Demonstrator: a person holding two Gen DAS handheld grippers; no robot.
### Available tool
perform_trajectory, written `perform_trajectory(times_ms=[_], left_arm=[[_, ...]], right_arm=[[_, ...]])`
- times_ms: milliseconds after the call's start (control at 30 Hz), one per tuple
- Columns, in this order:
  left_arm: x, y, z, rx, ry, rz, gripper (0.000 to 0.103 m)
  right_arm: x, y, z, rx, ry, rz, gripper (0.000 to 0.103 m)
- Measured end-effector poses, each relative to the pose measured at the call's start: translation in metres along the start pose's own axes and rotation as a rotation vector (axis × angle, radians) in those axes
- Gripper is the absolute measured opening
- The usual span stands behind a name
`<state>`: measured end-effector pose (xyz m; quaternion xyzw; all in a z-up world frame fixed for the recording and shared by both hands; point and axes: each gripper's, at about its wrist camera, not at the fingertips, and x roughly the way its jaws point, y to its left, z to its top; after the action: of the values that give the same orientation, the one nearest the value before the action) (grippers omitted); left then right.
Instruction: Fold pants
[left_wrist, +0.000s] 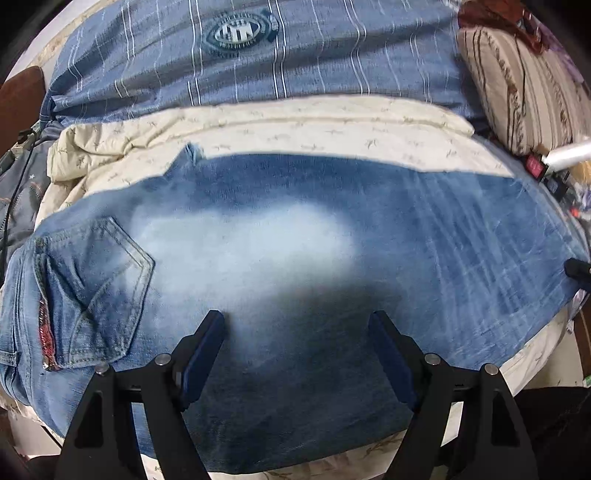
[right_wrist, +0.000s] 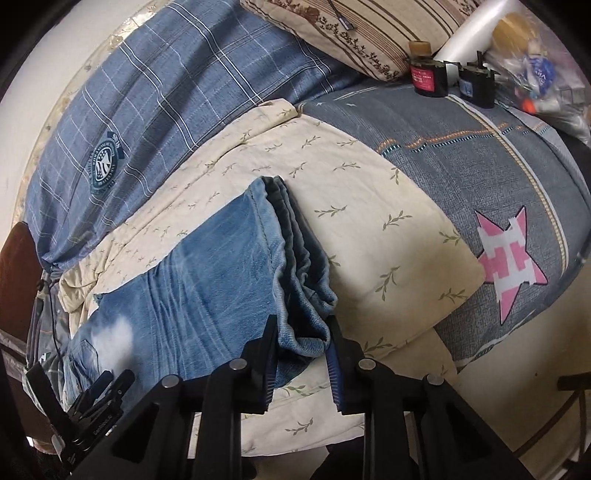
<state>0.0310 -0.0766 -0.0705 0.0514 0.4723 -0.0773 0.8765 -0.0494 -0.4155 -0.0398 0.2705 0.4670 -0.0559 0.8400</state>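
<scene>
The left gripper (left_wrist: 297, 332) is hovering over the thigh of the jeans (left_wrist: 288, 258), its jaws standing wide apart with nothing between them. The right gripper (right_wrist: 301, 339) is pinching the bunched leg hems of the jeans (right_wrist: 207, 280) between its two pads. The jeans are lying flat across the cream leaf-print quilt (right_wrist: 369, 221), back pocket (left_wrist: 107, 280) facing up at the waist end. Beyond the quilt a blue plaid blanket (left_wrist: 277, 62) is lying bunched, and a striped pillow (left_wrist: 524, 96) is sitting beside it.
</scene>
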Motion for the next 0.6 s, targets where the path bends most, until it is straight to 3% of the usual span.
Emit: perform_trajectory(times_ms=[100, 300, 367, 433, 500, 600], left_arm=[[-0.002, -0.003, -0.001, 0.009, 0.000, 0.003, 0.081], [-0.025, -0.015, 0.010, -0.018, -0.091, -0.083, 0.081], [-0.012, -0.032, 0.010, 0.035, -0.053, -0.065, 0.081], [0.013, -0.045, 0.004, 0.090, 0.042, -0.019, 0.082], [0.012, -0.056, -0.001, 0.160, -0.019, 0.034, 0.084], [0.013, -0.055, 0.002, 0.141, 0.005, 0.019, 0.084]], right_arm=[[0.011, -0.008, 0.000, 0.031, 0.030, 0.006, 0.025], [0.014, -0.014, 0.001, 0.044, 0.033, 0.031, 0.025], [0.010, -0.011, 0.001, 0.039, 0.024, 0.034, 0.025], [0.004, -0.005, 0.002, 0.019, 0.005, 0.033, 0.025], [-0.005, 0.004, 0.004, -0.011, -0.021, 0.038, 0.024], [-0.023, 0.027, 0.007, -0.075, -0.076, 0.054, 0.024]])
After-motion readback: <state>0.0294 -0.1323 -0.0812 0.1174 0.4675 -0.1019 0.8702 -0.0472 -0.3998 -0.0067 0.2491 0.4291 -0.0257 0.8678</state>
